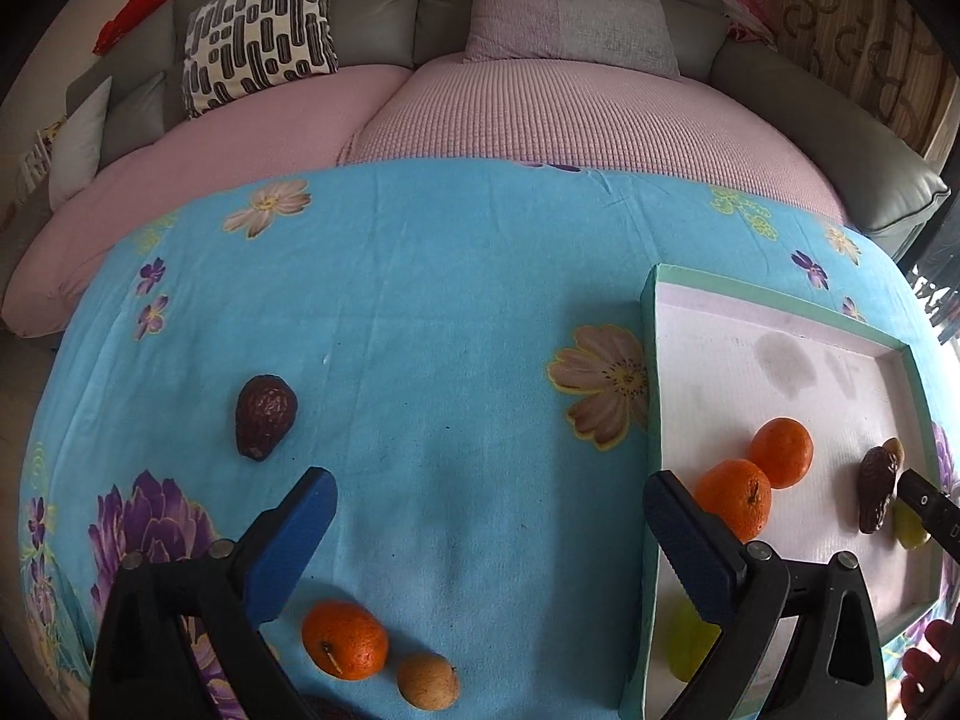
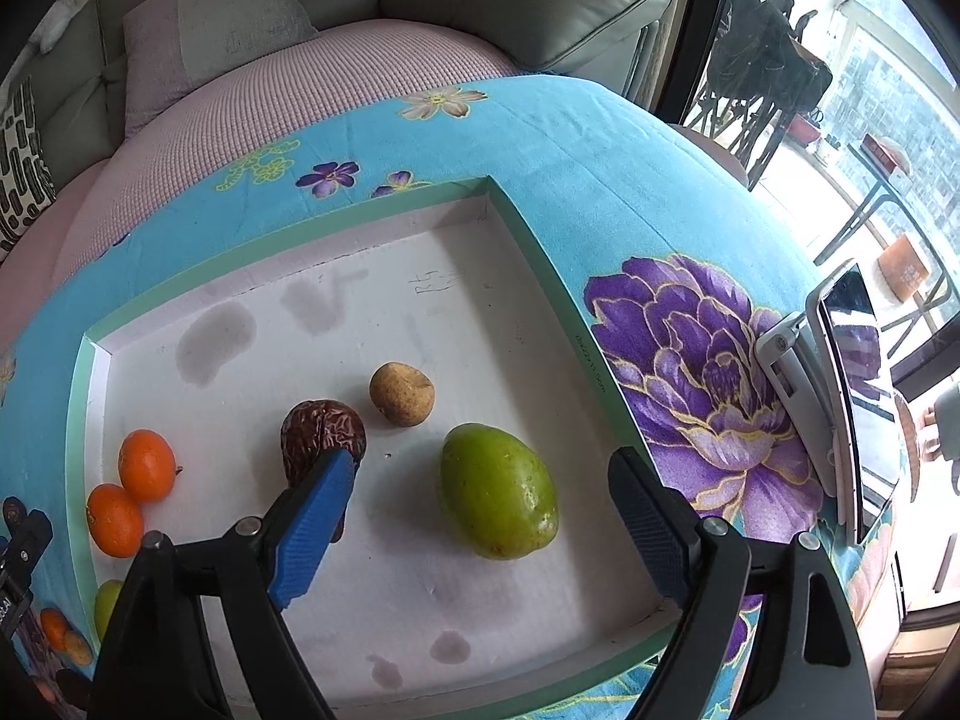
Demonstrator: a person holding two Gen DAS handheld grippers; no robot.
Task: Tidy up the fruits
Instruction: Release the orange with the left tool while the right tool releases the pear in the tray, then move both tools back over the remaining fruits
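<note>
A white tray with a green rim point(image 1: 651, 360) point(image 2: 528, 228) lies on the blue flowered cloth. In it are two oranges point(image 1: 780, 444) point(image 2: 147, 465), a wrinkled brown date point(image 2: 321, 432), a tan round fruit point(image 2: 401, 393) and a green fruit point(image 2: 498, 492). On the cloth outside lie a dark avocado point(image 1: 265, 417), an orange point(image 1: 344, 639) and a tan fruit point(image 1: 428, 680). My left gripper point(image 1: 489, 540) is open above the cloth, left of the tray. My right gripper point(image 2: 480, 528) is open over the tray, its jaws on either side of the green fruit.
A sofa with pink covers point(image 1: 540, 114) and cushions point(image 1: 258, 30) stands behind the table. A phone on a stand point(image 2: 840, 372) sits at the table's right edge. A second green fruit point(image 1: 690, 642) lies in the tray's near corner.
</note>
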